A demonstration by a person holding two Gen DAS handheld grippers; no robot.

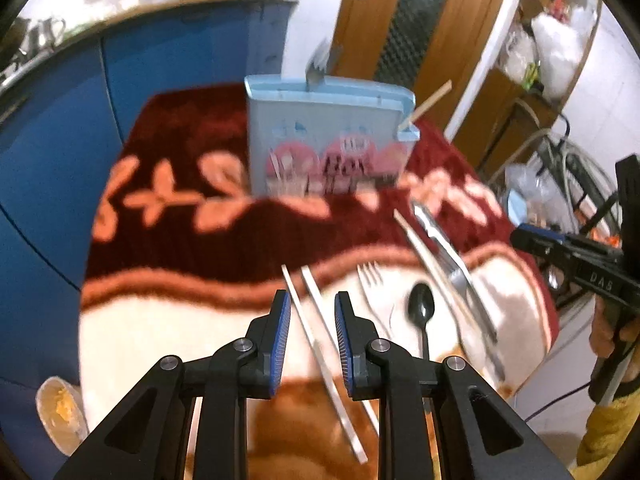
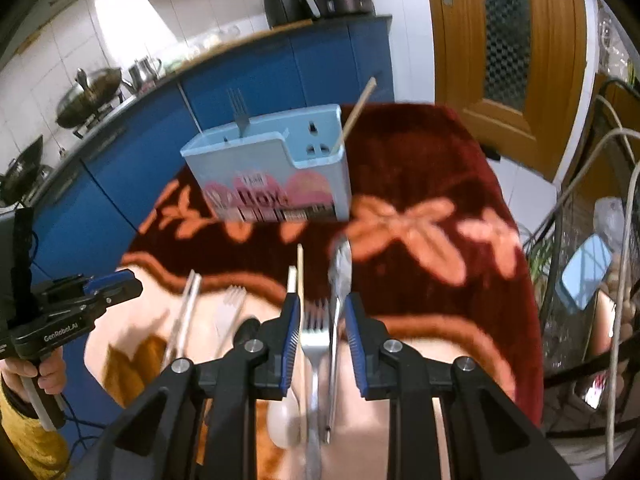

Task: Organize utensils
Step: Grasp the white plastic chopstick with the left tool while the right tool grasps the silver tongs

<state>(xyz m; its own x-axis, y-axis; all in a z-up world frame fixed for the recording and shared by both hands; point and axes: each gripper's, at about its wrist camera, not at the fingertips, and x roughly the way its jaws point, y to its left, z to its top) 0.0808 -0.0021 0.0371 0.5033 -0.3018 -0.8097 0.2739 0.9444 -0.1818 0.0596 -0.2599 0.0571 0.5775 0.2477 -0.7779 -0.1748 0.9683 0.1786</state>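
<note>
A light blue utensil holder [image 1: 326, 140] [image 2: 272, 172] stands at the back of the table with a fork [image 1: 320, 64] [image 2: 239, 114] and a wooden chopstick [image 1: 428, 104] [image 2: 356, 112] in it. My left gripper [image 1: 312, 312] is open above two pale chopsticks [image 1: 320, 336]. My right gripper [image 2: 320, 320] is open above a metal fork [image 2: 314, 340] and a metal spoon [image 2: 338, 276]. A white plastic fork [image 1: 370, 276] [image 2: 230, 308], a black spoon [image 1: 421, 312] and a wooden chopstick [image 2: 300, 276] lie nearby.
The table wears a red, orange and white floral cloth [image 1: 180, 200] [image 2: 420, 216]. Blue cabinets [image 1: 60, 120] [image 2: 260, 76] with cookware stand behind. A wooden door [image 2: 512, 48] is at the right. A bowl [image 1: 60, 412] sits at the left table edge.
</note>
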